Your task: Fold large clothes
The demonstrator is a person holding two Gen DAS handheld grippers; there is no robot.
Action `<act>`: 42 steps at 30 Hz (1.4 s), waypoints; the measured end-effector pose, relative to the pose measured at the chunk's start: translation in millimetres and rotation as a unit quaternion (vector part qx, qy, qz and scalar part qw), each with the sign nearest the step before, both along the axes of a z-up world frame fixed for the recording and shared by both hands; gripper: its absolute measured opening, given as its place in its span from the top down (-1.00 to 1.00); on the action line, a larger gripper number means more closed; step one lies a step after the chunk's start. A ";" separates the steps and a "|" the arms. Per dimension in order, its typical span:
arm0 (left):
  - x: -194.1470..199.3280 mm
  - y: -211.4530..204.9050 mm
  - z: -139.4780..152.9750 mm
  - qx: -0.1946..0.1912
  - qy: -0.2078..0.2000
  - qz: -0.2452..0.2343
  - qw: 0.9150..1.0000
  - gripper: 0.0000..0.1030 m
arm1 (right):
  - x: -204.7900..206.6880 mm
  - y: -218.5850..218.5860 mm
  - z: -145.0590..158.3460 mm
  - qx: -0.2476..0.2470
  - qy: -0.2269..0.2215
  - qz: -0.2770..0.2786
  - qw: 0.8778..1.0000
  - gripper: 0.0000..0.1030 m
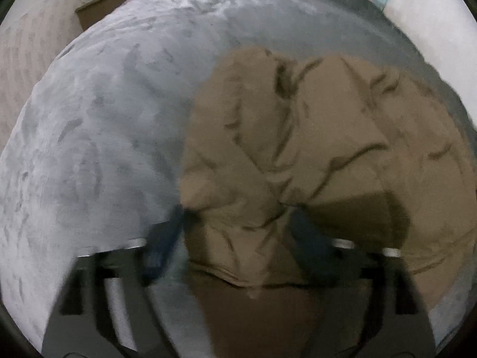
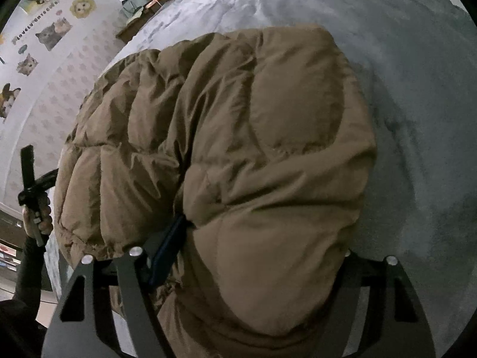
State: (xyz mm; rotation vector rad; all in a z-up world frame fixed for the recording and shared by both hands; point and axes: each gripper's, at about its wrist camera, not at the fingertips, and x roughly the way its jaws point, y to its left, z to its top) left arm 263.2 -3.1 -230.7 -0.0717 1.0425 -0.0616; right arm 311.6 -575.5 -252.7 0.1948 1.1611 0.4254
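A brown puffer jacket [image 1: 298, 137] lies bunched on a grey plush bedspread [image 1: 104, 134]. In the left wrist view my left gripper [image 1: 238, 211] stands wide open at the jacket's near left corner. The hem lies loosely between its blue fingers [image 1: 164, 238], which do not press on it. In the right wrist view the jacket [image 2: 238, 149] fills the middle, folded into a thick mound. My right gripper [image 2: 262, 232] straddles a fat fold of it. The left finger [image 2: 170, 247] digs into a crease and the right finger is hidden under the padding.
A person's hand [image 2: 37, 220] holds the other tool at the left edge of the right wrist view. A brown nightstand [image 1: 89, 18] with small items stands beside the bed. A wall with cat stickers [image 2: 44, 35] is on the left. Bare bedspread [image 2: 417, 119] extends to the right.
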 end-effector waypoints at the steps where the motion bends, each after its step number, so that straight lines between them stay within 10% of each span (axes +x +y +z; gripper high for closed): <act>1: -0.9 3.7 0.4 -0.004 -0.004 -0.002 1.000 -0.93 | 0.7 1.2 0.1 0.001 0.001 -0.001 1.000 -0.46; 16: 7.1 66.8 -42.2 -0.218 0.045 -0.031 0.974 -0.94 | 1.2 -19.8 -8.5 0.015 0.002 -0.001 1.000 -0.47; 27: 13.2 28.3 -47.5 -0.232 0.056 -0.066 0.969 -0.94 | -0.3 -23.3 -11.2 0.021 -0.003 -0.003 1.000 -0.48; 42: 15.7 -20.0 -25.2 -0.160 0.058 -0.077 0.982 -0.69 | 2.0 -28.5 -14.9 0.030 -0.011 -0.009 0.999 -0.44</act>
